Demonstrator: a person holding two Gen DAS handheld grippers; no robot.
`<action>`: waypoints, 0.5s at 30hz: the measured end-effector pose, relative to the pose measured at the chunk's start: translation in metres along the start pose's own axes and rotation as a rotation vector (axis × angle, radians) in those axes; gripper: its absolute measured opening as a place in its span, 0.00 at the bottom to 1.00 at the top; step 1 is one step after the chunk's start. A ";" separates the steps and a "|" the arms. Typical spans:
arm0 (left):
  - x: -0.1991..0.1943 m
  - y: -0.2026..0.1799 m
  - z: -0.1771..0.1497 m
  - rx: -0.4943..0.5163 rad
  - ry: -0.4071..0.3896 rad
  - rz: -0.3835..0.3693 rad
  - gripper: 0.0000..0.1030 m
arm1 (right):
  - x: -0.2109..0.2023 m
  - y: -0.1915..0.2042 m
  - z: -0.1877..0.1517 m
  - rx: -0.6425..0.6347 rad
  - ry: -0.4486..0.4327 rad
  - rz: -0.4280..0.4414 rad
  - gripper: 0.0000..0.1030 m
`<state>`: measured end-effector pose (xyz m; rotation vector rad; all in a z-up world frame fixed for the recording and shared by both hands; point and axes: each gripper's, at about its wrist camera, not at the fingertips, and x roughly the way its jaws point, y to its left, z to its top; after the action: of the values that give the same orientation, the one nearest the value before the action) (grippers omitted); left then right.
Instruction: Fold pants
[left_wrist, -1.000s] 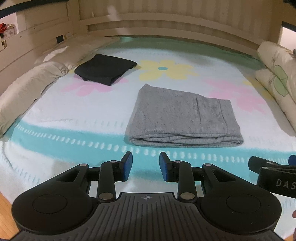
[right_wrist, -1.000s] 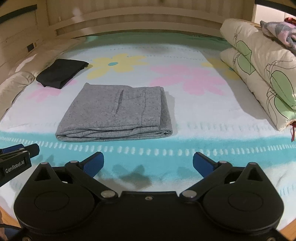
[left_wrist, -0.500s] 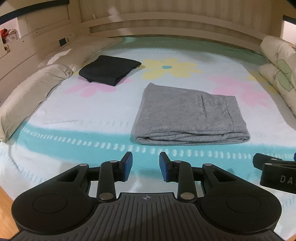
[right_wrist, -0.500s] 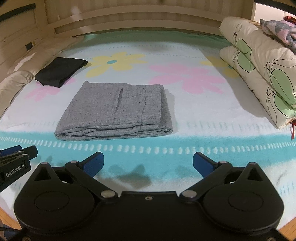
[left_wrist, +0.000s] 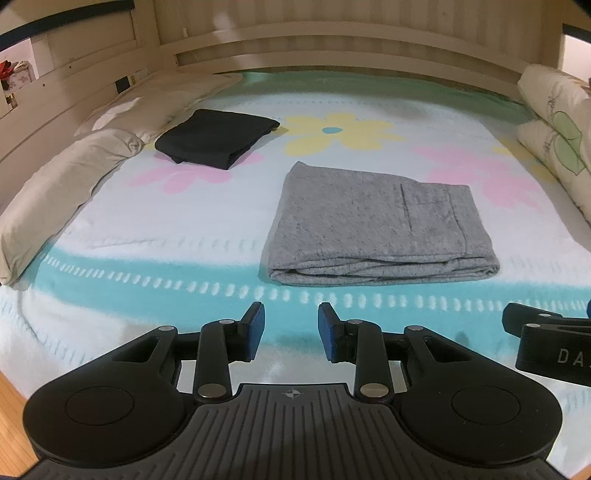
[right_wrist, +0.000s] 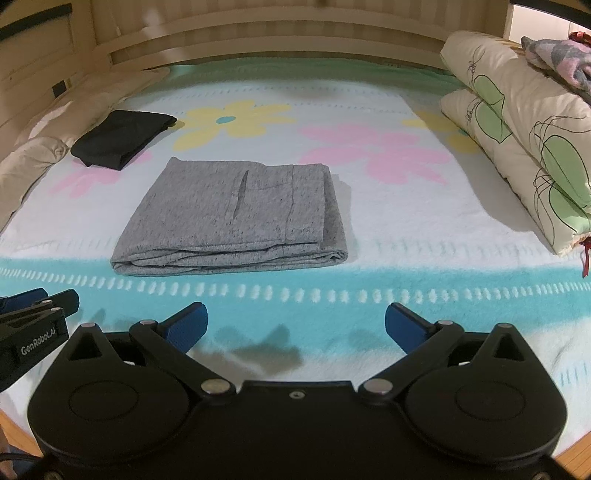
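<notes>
Grey pants (left_wrist: 376, 225) (right_wrist: 236, 218) lie folded into a flat rectangle on the flowered bed sheet (left_wrist: 166, 229), with the layered edges toward me. My left gripper (left_wrist: 291, 325) hovers over the teal stripe just short of the pants' near left corner, its jaws narrowly open with nothing between them. My right gripper (right_wrist: 295, 321) hangs wide open and empty in front of the pants' near right side. Each gripper shows at the edge of the other's view: the right gripper (left_wrist: 546, 339) and the left gripper (right_wrist: 33, 325).
A folded black garment (left_wrist: 218, 138) (right_wrist: 122, 138) lies at the back left. Beige pillows (left_wrist: 62, 184) line the left side, and a rolled floral quilt (right_wrist: 524, 133) is stacked on the right. A slatted headboard (left_wrist: 332, 40) closes the far end. Wooden floor (left_wrist: 11, 417) shows below the bed's near edge.
</notes>
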<state>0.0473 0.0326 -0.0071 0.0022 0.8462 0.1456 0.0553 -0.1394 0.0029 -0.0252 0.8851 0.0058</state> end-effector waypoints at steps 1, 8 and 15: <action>0.000 0.000 0.000 0.002 0.000 0.001 0.30 | 0.000 0.000 0.000 0.000 0.000 0.001 0.99; 0.001 -0.002 0.001 0.006 0.007 -0.003 0.30 | 0.000 0.000 0.000 -0.001 0.000 0.002 0.99; 0.001 -0.003 0.000 0.012 0.011 -0.006 0.30 | -0.001 0.000 0.000 0.000 0.001 0.001 0.99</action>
<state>0.0484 0.0299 -0.0085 0.0104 0.8581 0.1353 0.0550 -0.1391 0.0036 -0.0249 0.8856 0.0068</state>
